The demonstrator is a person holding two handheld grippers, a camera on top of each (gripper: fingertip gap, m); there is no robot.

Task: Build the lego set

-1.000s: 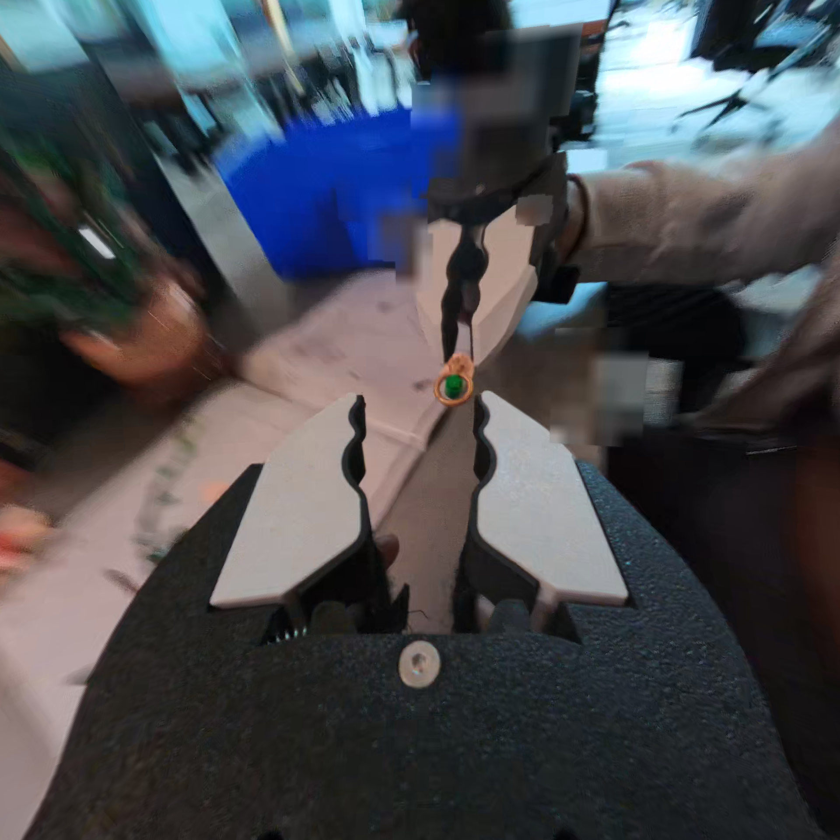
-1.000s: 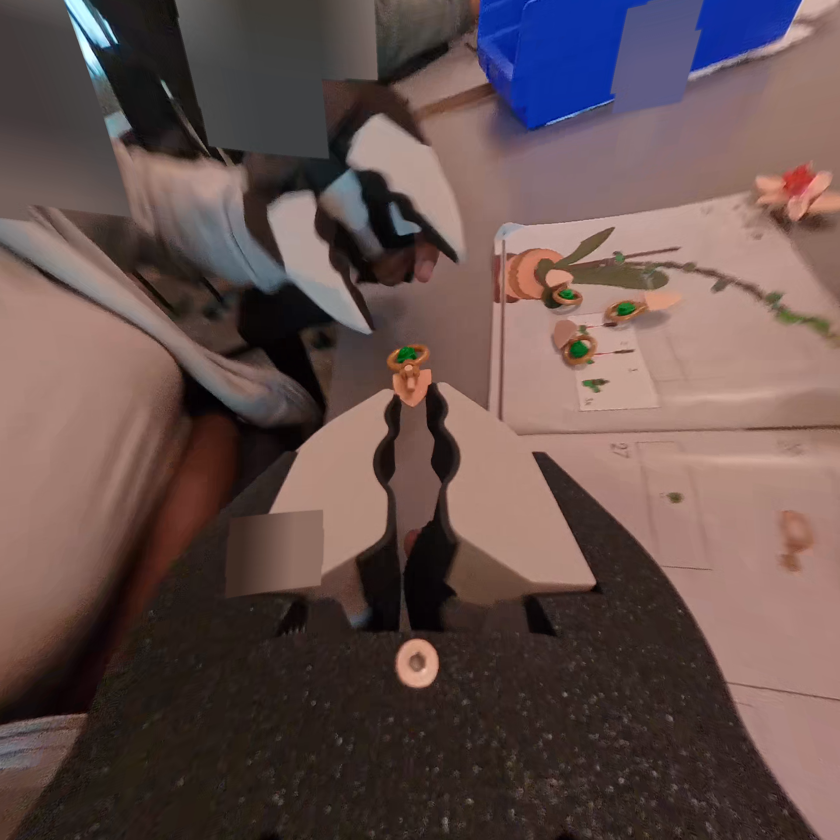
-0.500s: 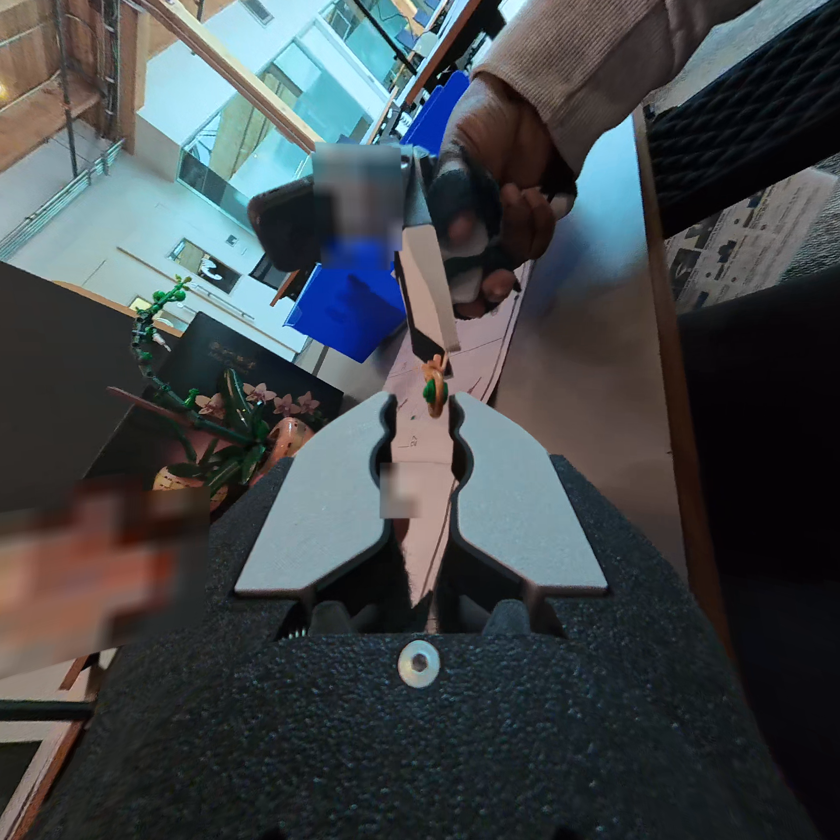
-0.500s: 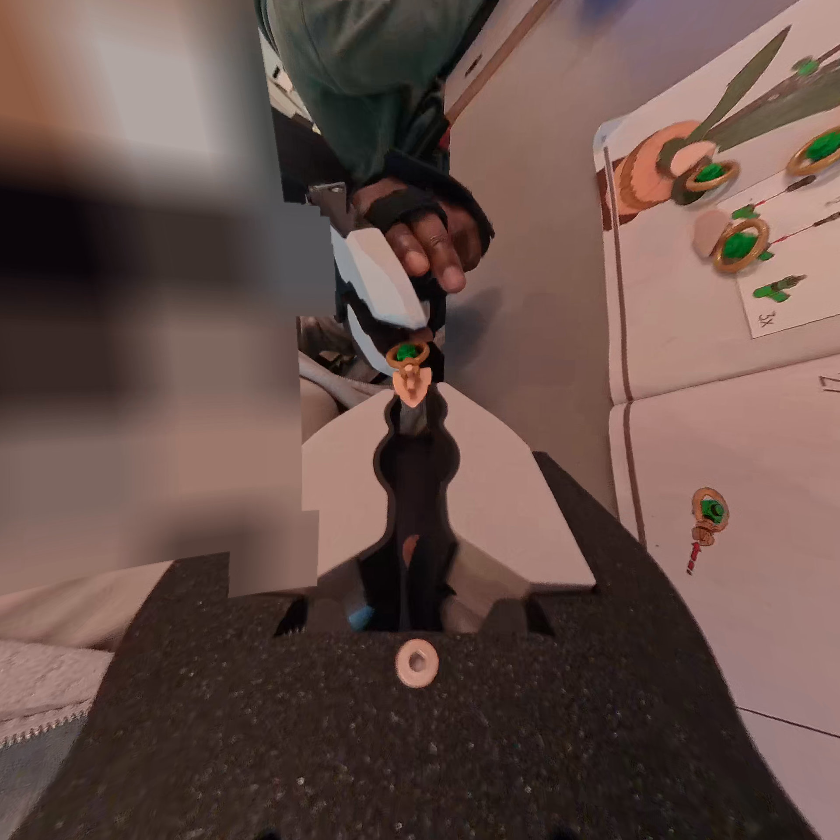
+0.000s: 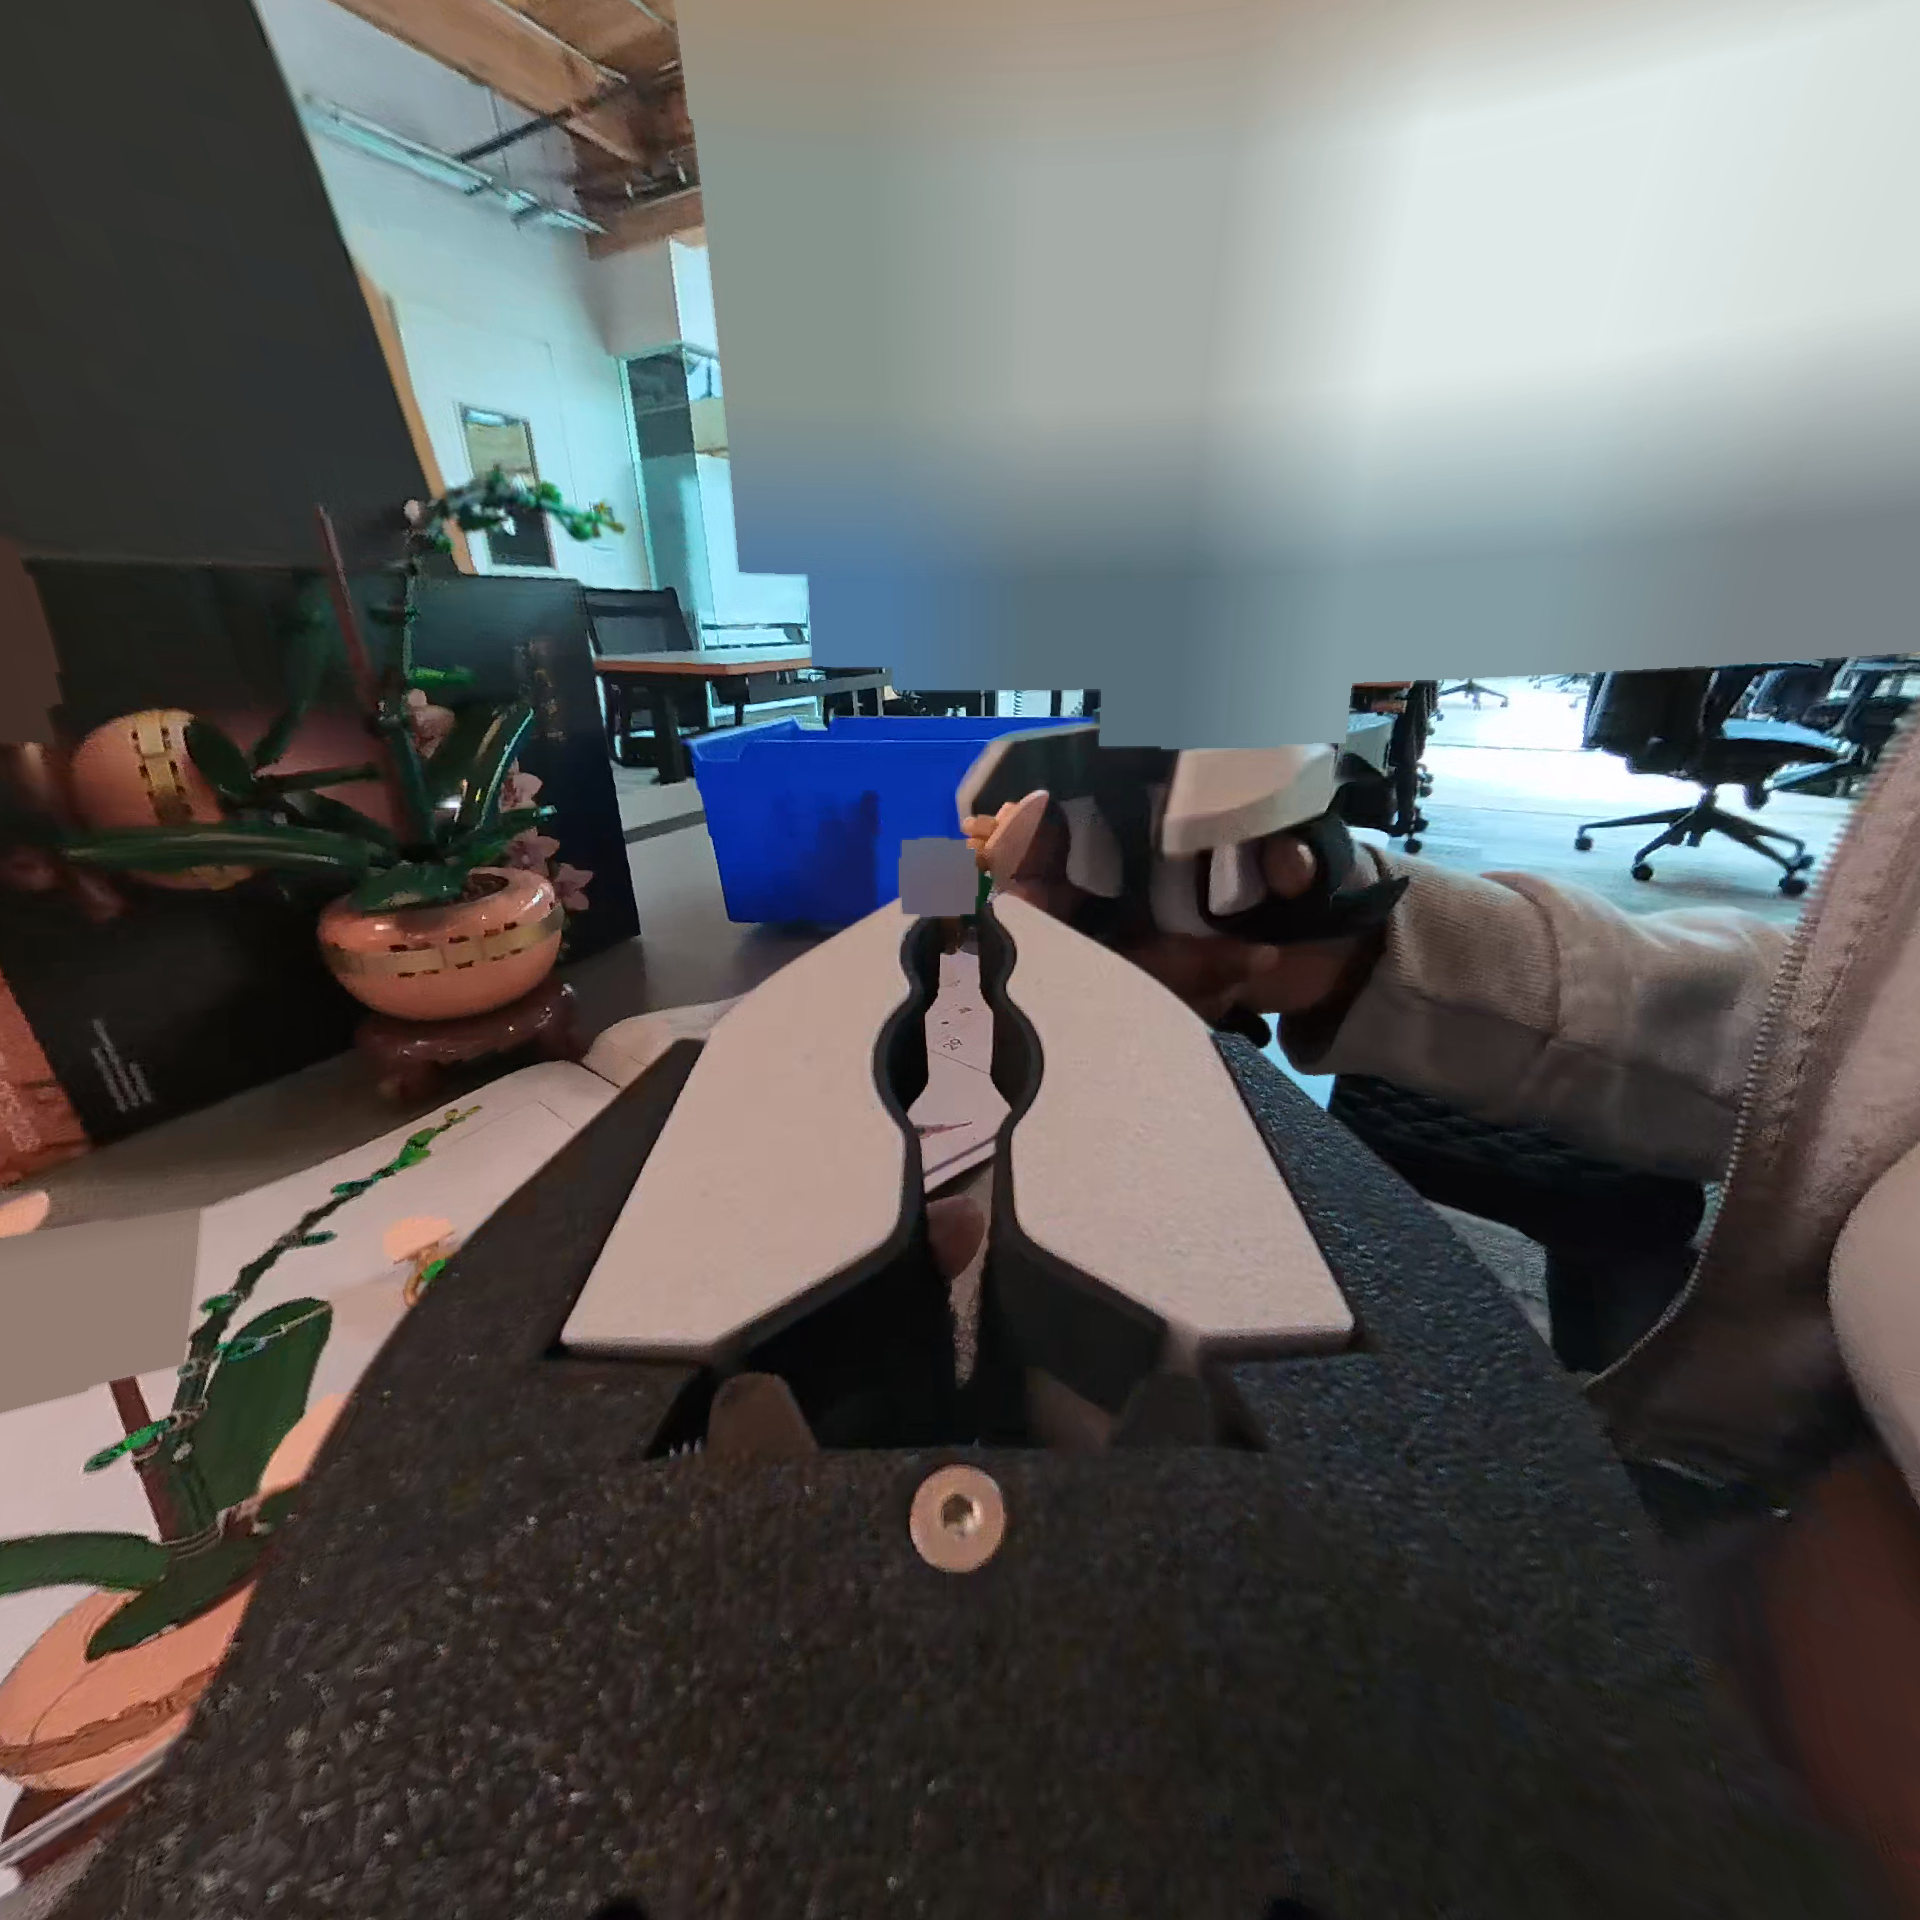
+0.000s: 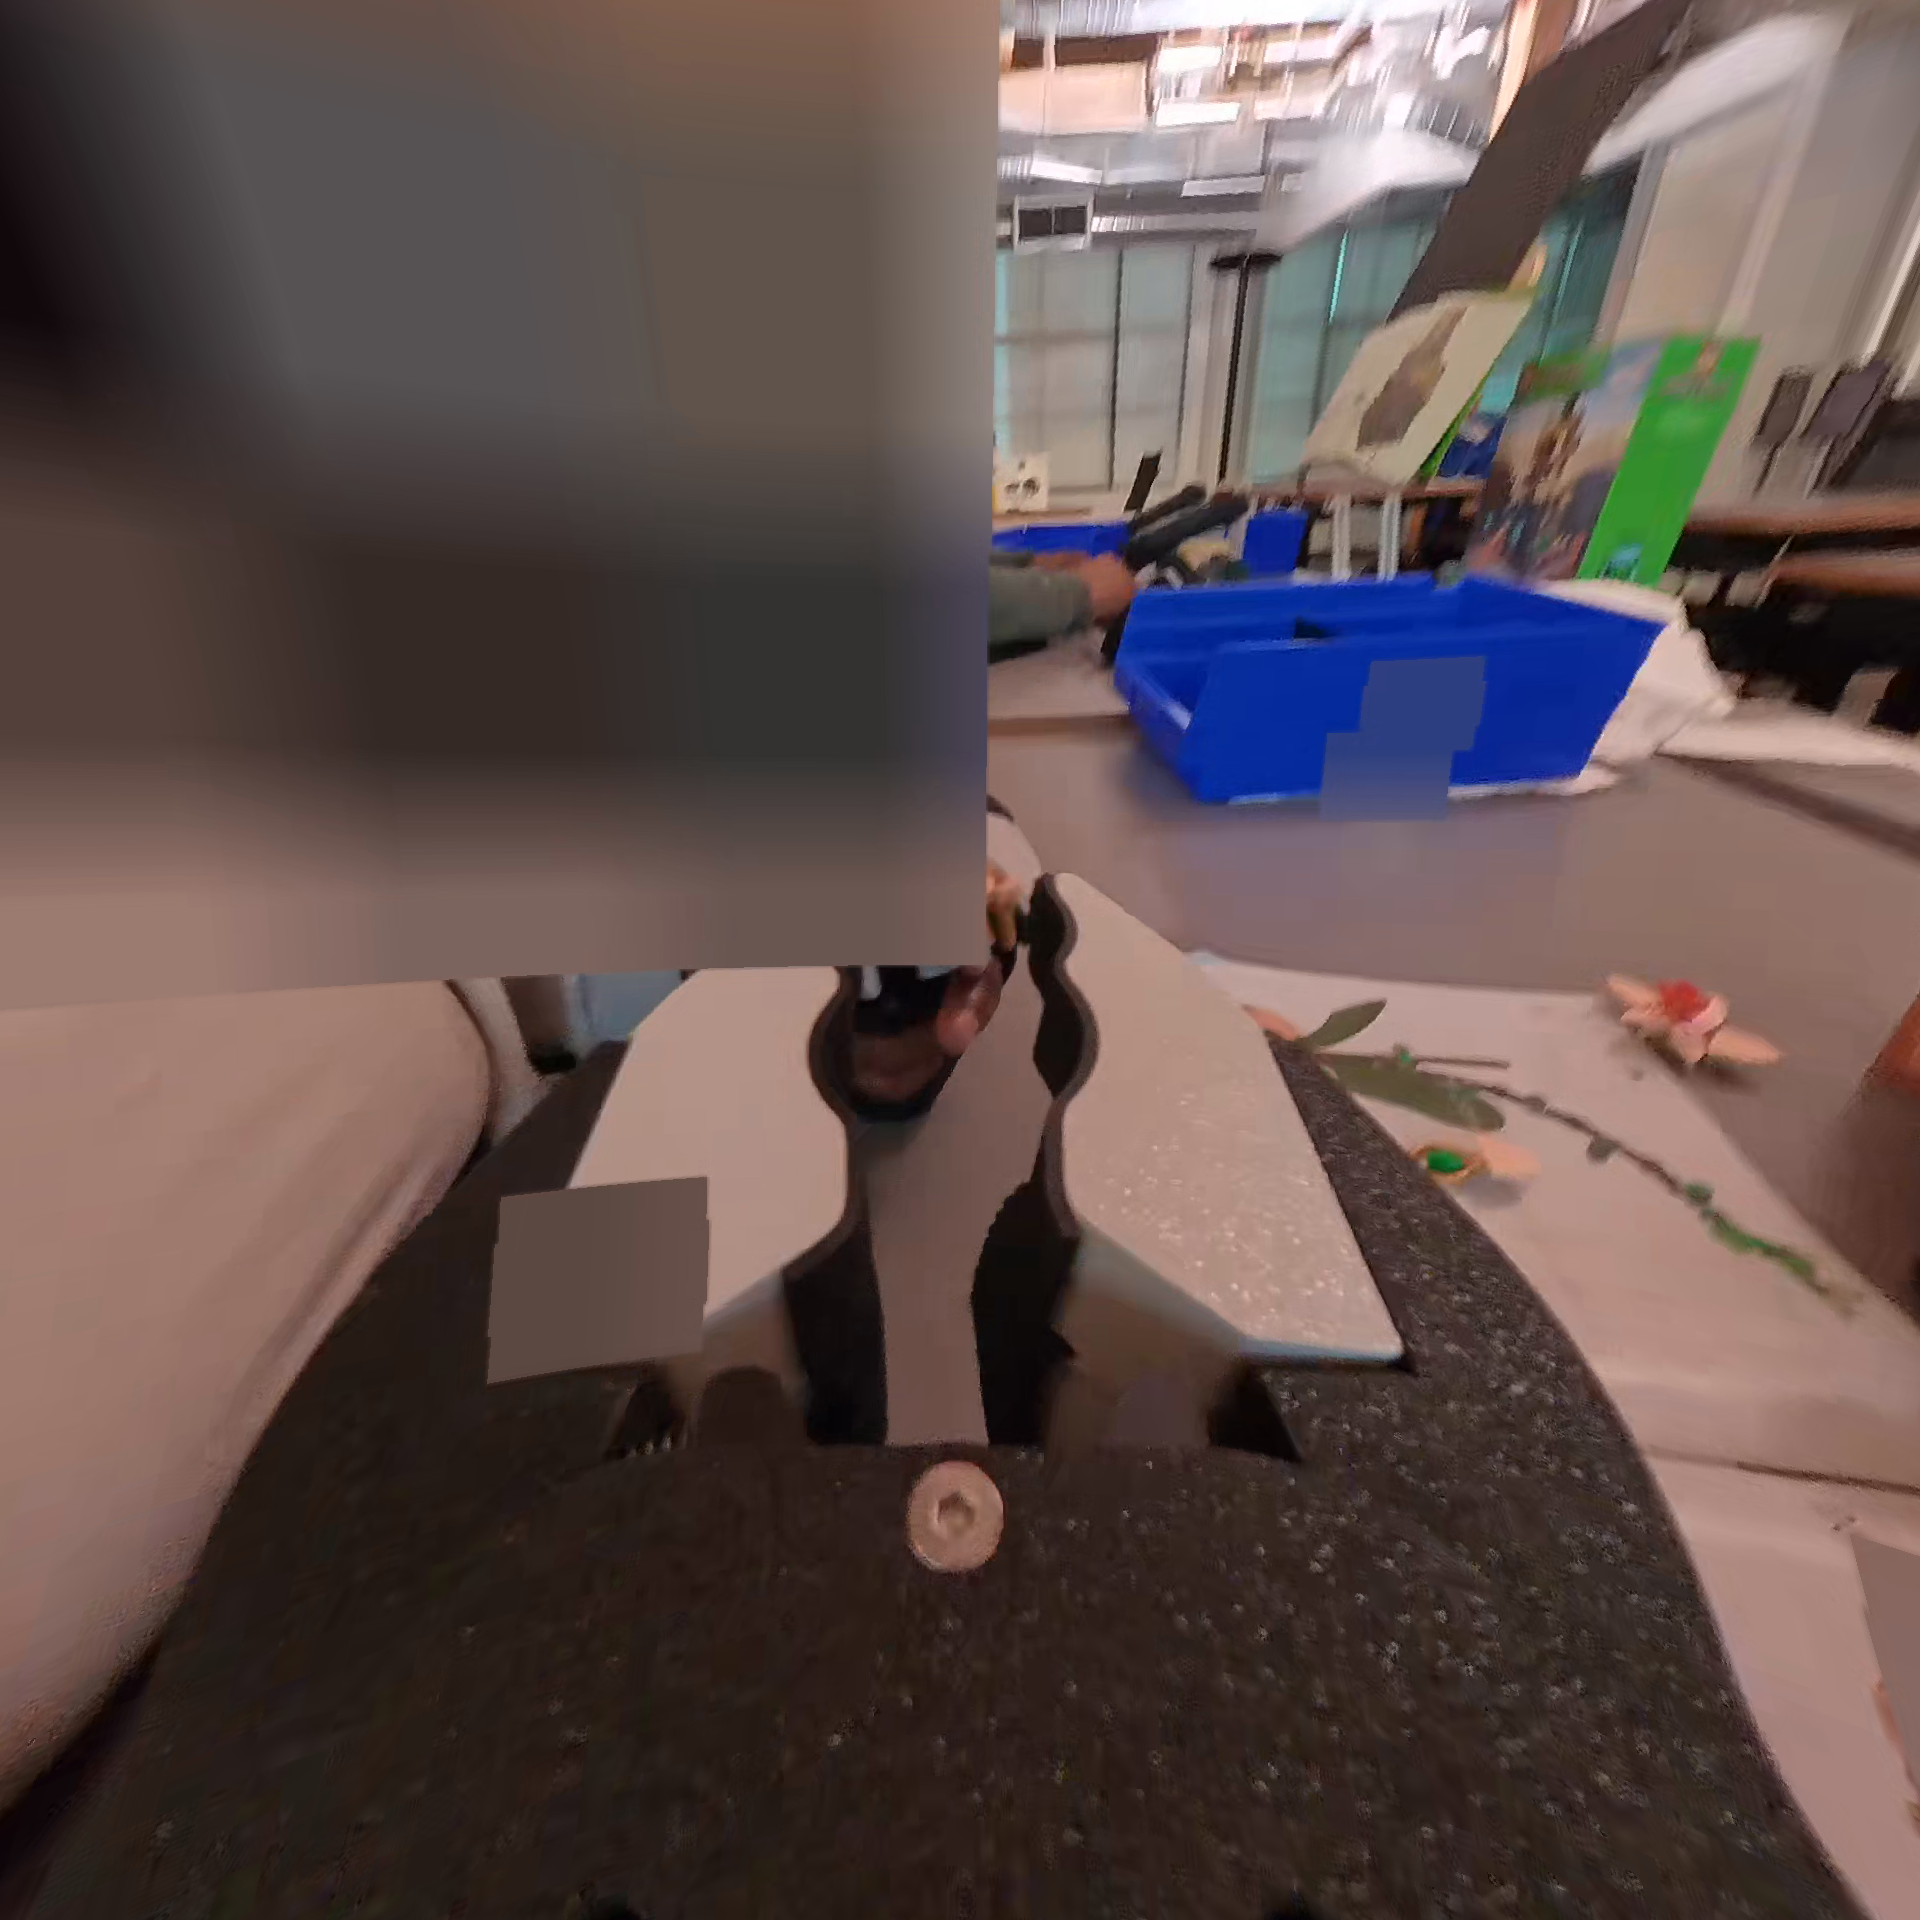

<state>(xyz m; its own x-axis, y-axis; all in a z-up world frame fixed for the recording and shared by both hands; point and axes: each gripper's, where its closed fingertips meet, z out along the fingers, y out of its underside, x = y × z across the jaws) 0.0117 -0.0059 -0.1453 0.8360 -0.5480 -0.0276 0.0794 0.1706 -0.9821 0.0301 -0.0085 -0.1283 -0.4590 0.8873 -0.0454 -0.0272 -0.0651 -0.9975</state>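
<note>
A small flower piece, a pink petal with a gold ring and a green stud, hangs in the air between the two grippers. My left gripper has closed to a narrow gap on its green lower part. My right gripper faces it and holds the piece by the petal. Its left fingertip is hidden by a blur patch. In the left wrist view its white fingers come in from the right, held by a hand.
A built orchid in a pink pot stands at the left before a dark box. The open instruction booklet lies below. A blue bin is behind. A loose pink flower lies at the right.
Both grippers have tilted up to look level across the table. My left gripper's jaws have narrowed from open onto the piece that the right gripper holds.
</note>
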